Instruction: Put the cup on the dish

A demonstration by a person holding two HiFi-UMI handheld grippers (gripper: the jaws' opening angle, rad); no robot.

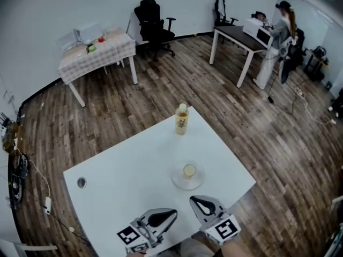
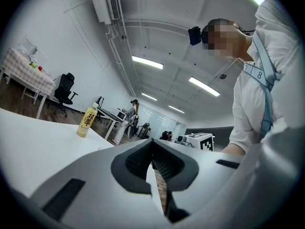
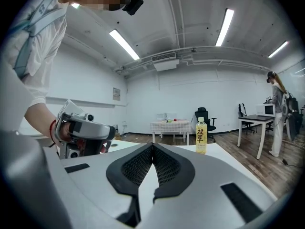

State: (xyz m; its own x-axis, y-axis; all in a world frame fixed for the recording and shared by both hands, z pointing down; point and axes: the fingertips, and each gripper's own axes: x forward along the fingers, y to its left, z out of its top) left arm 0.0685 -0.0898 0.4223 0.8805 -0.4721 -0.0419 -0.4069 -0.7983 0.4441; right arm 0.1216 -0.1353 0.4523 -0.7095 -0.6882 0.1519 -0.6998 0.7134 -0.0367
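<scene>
A small cup [image 1: 189, 170] of pale liquid stands upright in the middle of a clear glass dish [image 1: 179, 181] on the white table [image 1: 123, 170]. Both grippers hover at the table's near edge, short of the dish and apart from it. My left gripper [image 1: 171, 214] is shut with nothing between its pads [image 2: 143, 159]. My right gripper [image 1: 194, 200] is shut too, its ribbed pads [image 3: 164, 166] pressed together and empty. The cup and dish do not show in either gripper view. The right gripper view catches the left gripper [image 3: 81, 135] beside it.
A yellow drink bottle [image 1: 181, 119] stands at the table's far corner, also seen as the bottle [image 2: 86, 120] [image 3: 201, 135]. A round cable hole [image 1: 81, 182] sits near the left edge. Across the wooden floor are a checked table [image 1: 96, 50], an office chair [image 1: 155, 25], a desk [image 1: 238, 36] and a person [image 1: 281, 31].
</scene>
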